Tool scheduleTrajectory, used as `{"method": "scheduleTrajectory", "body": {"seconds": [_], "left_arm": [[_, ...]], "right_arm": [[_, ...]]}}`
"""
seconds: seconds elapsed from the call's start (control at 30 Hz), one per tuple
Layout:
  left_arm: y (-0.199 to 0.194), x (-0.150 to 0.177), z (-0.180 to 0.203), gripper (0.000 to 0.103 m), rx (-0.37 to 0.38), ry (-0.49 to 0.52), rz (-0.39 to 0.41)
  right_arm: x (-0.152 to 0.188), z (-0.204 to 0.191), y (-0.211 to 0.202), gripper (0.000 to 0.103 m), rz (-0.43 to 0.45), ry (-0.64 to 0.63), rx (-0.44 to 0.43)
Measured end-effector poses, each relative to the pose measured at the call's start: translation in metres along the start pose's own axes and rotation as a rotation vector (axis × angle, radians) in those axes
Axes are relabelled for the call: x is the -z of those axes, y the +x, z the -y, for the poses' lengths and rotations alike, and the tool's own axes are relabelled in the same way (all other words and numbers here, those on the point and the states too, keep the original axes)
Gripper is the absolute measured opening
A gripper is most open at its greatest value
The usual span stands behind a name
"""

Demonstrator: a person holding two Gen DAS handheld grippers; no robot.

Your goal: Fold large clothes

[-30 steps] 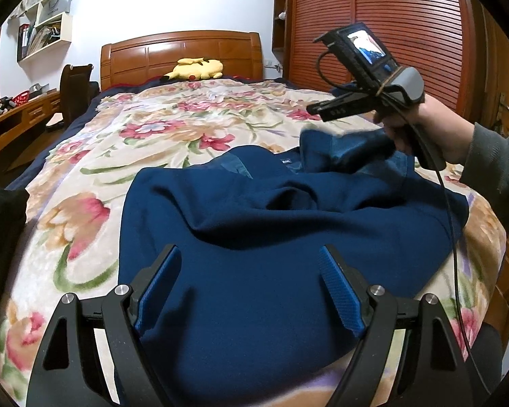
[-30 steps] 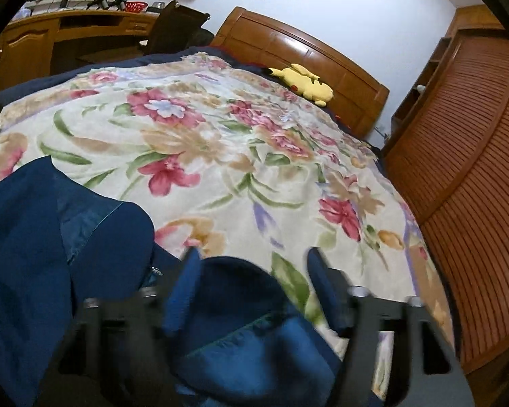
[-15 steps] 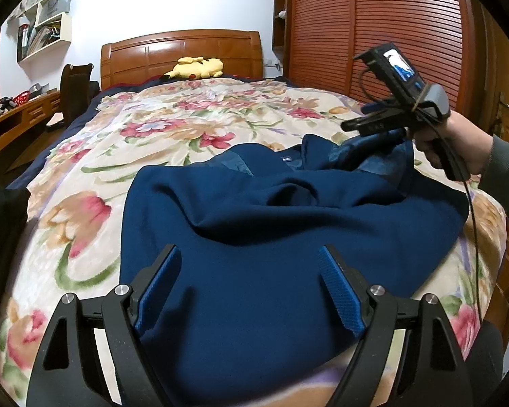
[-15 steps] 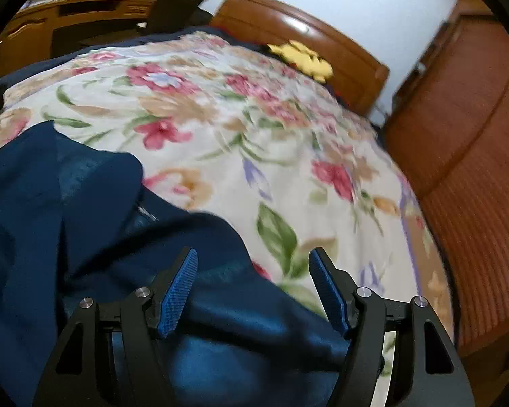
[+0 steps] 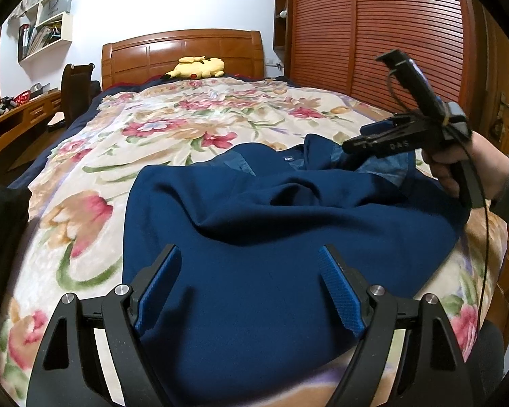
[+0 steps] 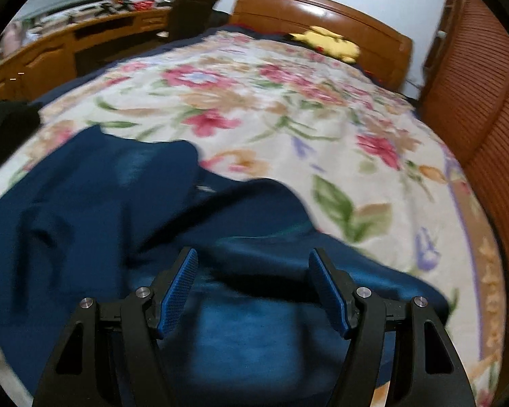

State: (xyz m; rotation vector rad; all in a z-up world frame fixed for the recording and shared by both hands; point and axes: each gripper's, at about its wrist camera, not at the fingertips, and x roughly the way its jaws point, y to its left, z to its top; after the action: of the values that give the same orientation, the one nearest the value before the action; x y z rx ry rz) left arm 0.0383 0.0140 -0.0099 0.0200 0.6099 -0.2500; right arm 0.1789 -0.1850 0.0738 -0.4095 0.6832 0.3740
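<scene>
A large dark blue garment lies rumpled across the near end of a bed with a floral blanket. My left gripper hovers open over the garment's near part, with nothing between its blue pads. In the left wrist view a hand holds my right gripper above the garment's far right corner, where a lighter lining shows. In the right wrist view the right gripper stands open over folds of the blue garment, its pads apart and gripping nothing.
A yellow plush toy lies by the wooden headboard. A slatted wooden wardrobe runs along the right side. A desk and a dark chair stand at the left. Dark cloth sits at the bed's left edge.
The right gripper has swung to the right and tilted, from over the garment's middle toward its far right corner. The left gripper has stayed put. The garment's right part has settled lower.
</scene>
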Motion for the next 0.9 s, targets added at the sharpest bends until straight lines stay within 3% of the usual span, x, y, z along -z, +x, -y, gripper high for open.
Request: {"method": "scheduleTrajectory", "body": {"seconds": [0.27, 0.43, 0.53, 0.57, 0.6, 0.8, 0.9], "left_arm": [[-0.001, 0.0, -0.001, 0.083, -0.005, 0.002, -0.003], [-0.002, 0.002, -0.004, 0.083, -0.009, -0.003, -0.005], [-0.002, 0.002, -0.004, 0.083, -0.009, -0.004, -0.004], [-0.002, 0.002, -0.004, 0.083, -0.009, -0.003, -0.005], [-0.002, 0.002, -0.005, 0.083, -0.01, -0.003, -0.005], [-0.004, 0.0, -0.009, 0.083, -0.018, -0.015, 0.005], [0.0, 0.0, -0.011, 0.083, -0.02, -0.013, -0.005]], "right_arm": [[0.013, -0.049, -0.016, 0.07, -0.014, -0.092, -0.139], [0.017, -0.058, -0.008, 0.069, -0.07, -0.151, -0.133], [0.013, -0.055, -0.001, 0.049, -0.109, -0.164, -0.143], [0.012, -0.057, 0.0, 0.021, -0.123, -0.187, -0.145], [0.009, -0.059, -0.001, 0.0, -0.129, -0.216, -0.126], [-0.034, -0.059, 0.003, 0.0, -0.012, -0.224, 0.027], [-0.054, -0.052, 0.006, 0.0, 0.005, -0.15, -0.002]]}}
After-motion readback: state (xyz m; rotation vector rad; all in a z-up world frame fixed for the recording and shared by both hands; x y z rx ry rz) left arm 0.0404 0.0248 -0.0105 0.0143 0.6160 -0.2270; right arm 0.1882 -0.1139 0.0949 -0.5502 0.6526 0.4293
